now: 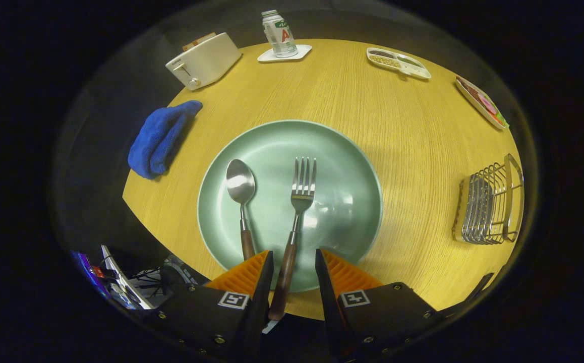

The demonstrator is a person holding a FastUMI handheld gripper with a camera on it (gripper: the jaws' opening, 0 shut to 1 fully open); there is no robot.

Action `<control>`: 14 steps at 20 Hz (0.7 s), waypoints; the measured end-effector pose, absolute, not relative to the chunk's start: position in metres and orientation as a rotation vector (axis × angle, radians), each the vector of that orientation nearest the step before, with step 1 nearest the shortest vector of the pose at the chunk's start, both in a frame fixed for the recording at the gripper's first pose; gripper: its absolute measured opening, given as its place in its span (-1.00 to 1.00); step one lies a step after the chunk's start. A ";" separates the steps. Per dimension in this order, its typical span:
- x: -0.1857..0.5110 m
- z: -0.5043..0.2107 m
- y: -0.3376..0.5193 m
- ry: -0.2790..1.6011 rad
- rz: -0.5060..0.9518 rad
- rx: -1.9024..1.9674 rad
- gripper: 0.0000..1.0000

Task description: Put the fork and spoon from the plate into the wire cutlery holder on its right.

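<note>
Gripper view: open gripper (294, 262) astride fork (297, 212).

On the round wooden table (352, 101) a pale green ceramic plate (342, 201) holds a wooden-handled steel spoon (240, 187) left of a wooden-handled steel fork (302, 191). The fork's handle runs between the gripper (294, 262)'s spread fingers. The wire cutlery holder (488, 206) stands well right of the plate; a folded blue cloth (161, 138) lies left.

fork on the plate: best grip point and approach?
Grip the fork on its wooden handle, coming down from the handle end. It lies flat on the plate, tines pointing away, handle overhanging the near rim, so there is room under it. The open gripper already straddles that handle without touching.
</note>
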State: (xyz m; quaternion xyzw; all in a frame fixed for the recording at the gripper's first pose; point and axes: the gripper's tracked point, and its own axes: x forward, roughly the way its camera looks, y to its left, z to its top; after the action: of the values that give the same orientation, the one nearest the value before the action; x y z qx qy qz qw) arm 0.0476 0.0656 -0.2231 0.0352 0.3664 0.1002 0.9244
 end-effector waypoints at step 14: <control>0.057 -0.223 0.053 0.776 0.167 0.190 -0.90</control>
State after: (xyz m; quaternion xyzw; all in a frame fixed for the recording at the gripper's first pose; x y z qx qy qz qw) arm 0.0569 0.0531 -0.2227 0.0923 0.3774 0.0811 0.9179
